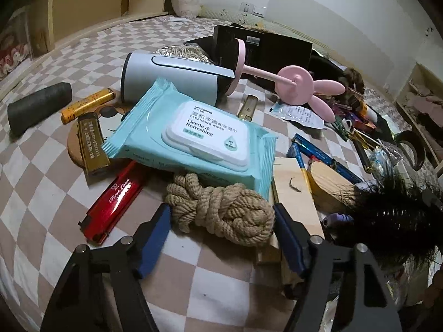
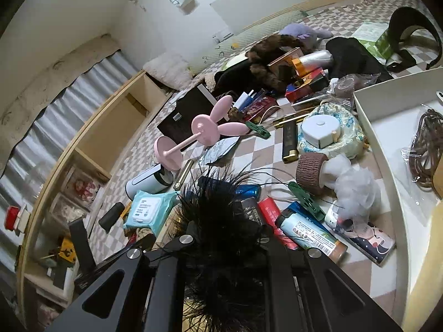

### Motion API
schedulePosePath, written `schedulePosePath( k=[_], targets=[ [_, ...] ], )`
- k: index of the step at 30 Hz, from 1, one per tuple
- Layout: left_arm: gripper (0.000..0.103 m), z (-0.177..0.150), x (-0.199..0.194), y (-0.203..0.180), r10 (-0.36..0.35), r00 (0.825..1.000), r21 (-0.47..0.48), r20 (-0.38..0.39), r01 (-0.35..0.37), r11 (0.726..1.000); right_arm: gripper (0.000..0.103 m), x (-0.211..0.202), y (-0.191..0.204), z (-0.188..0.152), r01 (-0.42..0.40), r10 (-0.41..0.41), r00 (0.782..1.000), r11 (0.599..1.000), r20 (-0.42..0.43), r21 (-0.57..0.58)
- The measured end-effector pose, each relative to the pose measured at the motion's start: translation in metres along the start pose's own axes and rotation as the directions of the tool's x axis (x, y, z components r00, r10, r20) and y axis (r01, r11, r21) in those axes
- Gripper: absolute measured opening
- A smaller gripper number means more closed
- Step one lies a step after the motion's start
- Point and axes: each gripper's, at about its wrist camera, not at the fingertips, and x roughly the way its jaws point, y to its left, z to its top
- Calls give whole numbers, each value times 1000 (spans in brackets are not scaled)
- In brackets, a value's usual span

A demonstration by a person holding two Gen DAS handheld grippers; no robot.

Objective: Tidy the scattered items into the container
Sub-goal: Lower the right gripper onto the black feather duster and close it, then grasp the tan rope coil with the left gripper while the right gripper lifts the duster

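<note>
**Rope between our left fingers, feathers in our right**

We are holding our left gripper [image 1: 221,221] low over the checkered bedspread [image 1: 55,171], its blue-padded fingers [image 1: 153,238] standing apart on either side of a knotted bundle of tan rope [image 1: 221,210]; the pads are flanking the rope, though we cannot tell whether they are touching it. Just beyond the rope, a teal pack of cleansing wipes [image 1: 191,135] is lying flat, with a red lighter [image 1: 116,202] to its left and a wooden block [image 1: 293,191] to its right. Further back, a white bottle [image 1: 171,77] is resting on its side beside a pink bunny-eared stand [image 1: 293,83].

Our right gripper [image 2: 224,249] is clamping a black feathery tuft [image 2: 221,213] (the plumes are hiding both fingertips, so we are judging by how the tuft is sitting wedged between the arms). Past it, scattered items are crowding the bed: a green clip [image 2: 304,197], a brown knitted cylinder [image 2: 310,173], a white round case [image 2: 321,131]. The white container [image 2: 387,149] is sitting at the right edge, already carrying a bagged coil of brown cord [image 2: 426,149].
</note>
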Motion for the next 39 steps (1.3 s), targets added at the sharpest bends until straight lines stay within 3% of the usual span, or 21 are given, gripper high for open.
schedulePosePath(
  k=[17,29,39],
  targets=[
    [57,-1,-26,0,-75,995,-12,73,76,997,14,-26,20,11,-61,62,996,998,56,-25],
    [56,-2,-55,-1,-131,980,7,150,131,991,14,-48,44,30,-32,40,994,996,100,-83],
    [56,2,-89,-26,-186,960,97,209,169,981,14,-80,58,55,23,-2,989,990,147,-137]
  ],
)
